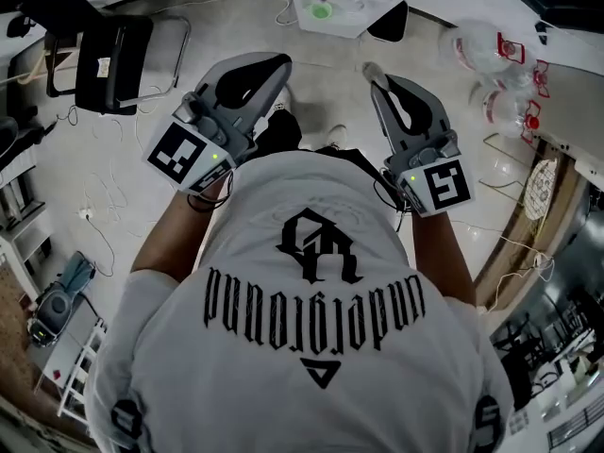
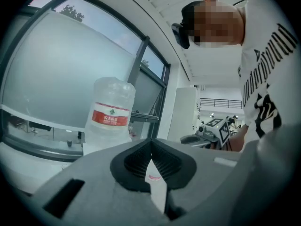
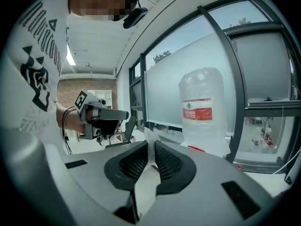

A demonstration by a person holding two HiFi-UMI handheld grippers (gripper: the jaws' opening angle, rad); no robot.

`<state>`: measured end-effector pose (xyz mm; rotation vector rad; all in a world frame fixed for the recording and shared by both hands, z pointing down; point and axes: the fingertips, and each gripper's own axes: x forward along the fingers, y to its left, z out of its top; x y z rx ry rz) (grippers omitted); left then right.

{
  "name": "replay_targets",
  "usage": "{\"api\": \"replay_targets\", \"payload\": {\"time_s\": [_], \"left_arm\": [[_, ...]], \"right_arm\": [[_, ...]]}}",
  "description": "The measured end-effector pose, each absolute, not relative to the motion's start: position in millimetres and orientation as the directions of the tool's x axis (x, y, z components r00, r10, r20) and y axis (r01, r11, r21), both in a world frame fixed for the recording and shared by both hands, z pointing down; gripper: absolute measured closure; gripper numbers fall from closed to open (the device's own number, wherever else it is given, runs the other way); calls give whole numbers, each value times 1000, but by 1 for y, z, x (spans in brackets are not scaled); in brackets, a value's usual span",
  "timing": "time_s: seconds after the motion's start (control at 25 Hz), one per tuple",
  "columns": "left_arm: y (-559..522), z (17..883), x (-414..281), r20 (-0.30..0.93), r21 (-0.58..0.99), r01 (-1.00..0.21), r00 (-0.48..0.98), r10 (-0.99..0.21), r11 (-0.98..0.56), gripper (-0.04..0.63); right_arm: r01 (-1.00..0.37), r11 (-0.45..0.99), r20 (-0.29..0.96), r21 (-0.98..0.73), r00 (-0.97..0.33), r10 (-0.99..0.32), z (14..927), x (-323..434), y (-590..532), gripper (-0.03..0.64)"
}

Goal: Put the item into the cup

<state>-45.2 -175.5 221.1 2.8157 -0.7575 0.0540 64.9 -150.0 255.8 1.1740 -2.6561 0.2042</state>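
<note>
I hold both grippers up in front of the person's chest, well above the floor. My left gripper point(image 1: 281, 64) point(image 2: 150, 142) is shut, with a thin white packet point(image 2: 157, 185) bearing pink print pinched between its jaws. My right gripper point(image 1: 371, 72) point(image 3: 151, 142) is shut on a thin white crumpled packet point(image 3: 149, 134) that pokes out past its tips. Each gripper shows in the other's view: the right one point(image 2: 214, 131) and the left one point(image 3: 101, 117). A white table point(image 1: 351, 8) far below carries a small green thing point(image 1: 321, 9); I cannot make out a cup.
Large clear water jugs point(image 1: 486, 50) lie on the floor at the right, and one jug point(image 2: 110, 112) point(image 3: 203, 112) stands by the window. A black chair point(image 1: 113, 59) is at the upper left. Cables run across the pale floor point(image 1: 123, 206).
</note>
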Motion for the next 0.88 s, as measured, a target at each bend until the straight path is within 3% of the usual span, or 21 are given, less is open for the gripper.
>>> {"api": "replay_targets", "payload": {"time_s": [0.88], "left_arm": [[-251, 327, -53, 189, 189, -486, 871, -454, -853, 581]], "right_arm": [[-760, 643, 396, -92, -621, -677, 374, 41, -232, 569]]}}
